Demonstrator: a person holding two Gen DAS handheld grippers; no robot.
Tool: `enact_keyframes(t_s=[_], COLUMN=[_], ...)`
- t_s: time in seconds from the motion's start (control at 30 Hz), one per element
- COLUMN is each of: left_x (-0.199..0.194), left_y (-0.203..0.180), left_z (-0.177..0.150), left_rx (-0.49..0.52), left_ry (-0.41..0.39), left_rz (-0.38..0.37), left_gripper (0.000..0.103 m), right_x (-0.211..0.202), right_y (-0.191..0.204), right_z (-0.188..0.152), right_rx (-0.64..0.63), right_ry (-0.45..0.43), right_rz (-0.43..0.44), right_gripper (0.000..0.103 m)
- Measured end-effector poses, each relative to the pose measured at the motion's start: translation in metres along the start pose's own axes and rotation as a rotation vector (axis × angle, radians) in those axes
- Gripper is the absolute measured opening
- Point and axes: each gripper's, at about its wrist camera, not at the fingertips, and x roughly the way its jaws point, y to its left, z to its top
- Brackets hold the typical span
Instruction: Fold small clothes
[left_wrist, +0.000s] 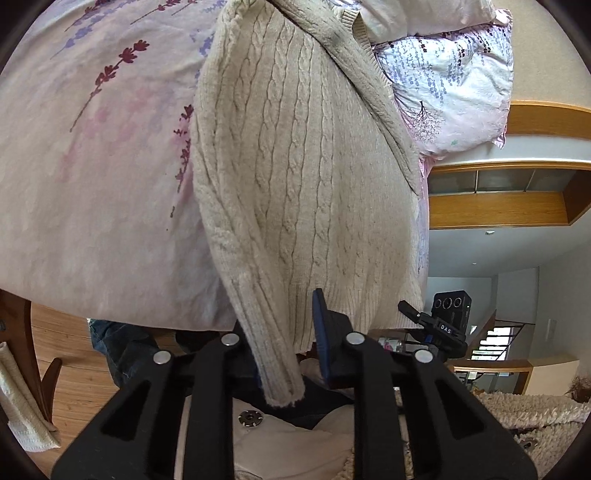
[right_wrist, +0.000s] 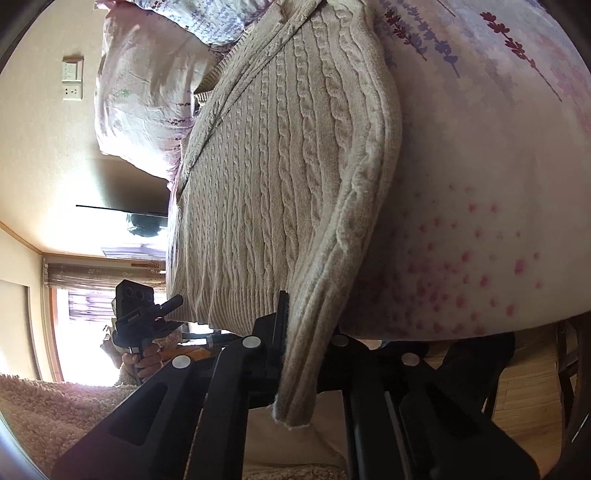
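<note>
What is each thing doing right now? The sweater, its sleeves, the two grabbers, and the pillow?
Sweater: lying flat on the bed.
Sleeves: both hanging off the bed's edge.
Left gripper: fingers shut on one sleeve.
Right gripper: fingers shut on the other sleeve.
Pillow: lying beyond the sweater, crumpled.

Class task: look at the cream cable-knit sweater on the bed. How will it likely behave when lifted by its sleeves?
The sweater is probably floppy: its sleeve droops limply over the bed's edge. The thick knit suggests some weight, so the body would likely sag. Its textured yarn probably resists slipping from the claw.

The sweater (left_wrist: 295, 166) lies on the bedsheet (left_wrist: 92, 184), pillow (left_wrist: 454, 81) behind it.
</note>
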Motion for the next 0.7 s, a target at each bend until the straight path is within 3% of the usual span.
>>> enact_keyframes(t_s=[0.17,0.3,0.53,0.7], left_x=[-0.005,-0.022,-0.061,-0.079], left_y=[-0.004,-0.013,-0.034,-0.054], left_z=[0.002,0.009,0.04,0.07], left_rx=[0.017,0.064,0.118,0.161], left_ry=[-0.039,-0.121,-0.313,-0.401], left_rz=[-0.036,-0.081,-0.103,-0.092], left_gripper=[0.006,0.006,0.005,0.005], right_x=[-0.002,-0.01,-0.04,-0.062], right_y=[0.011,0.027,0.072,0.094], right_z=[0.0,0.009,0.045,0.07], right_rx=[-0.048,-0.092,-0.22,-0.27], right_ry=[-0.034,-0.098,-0.282,-0.423], right_rz=[-0.007,0.014,0.007,-0.014], right_gripper=[0.007,0.007,0.006,0.006])
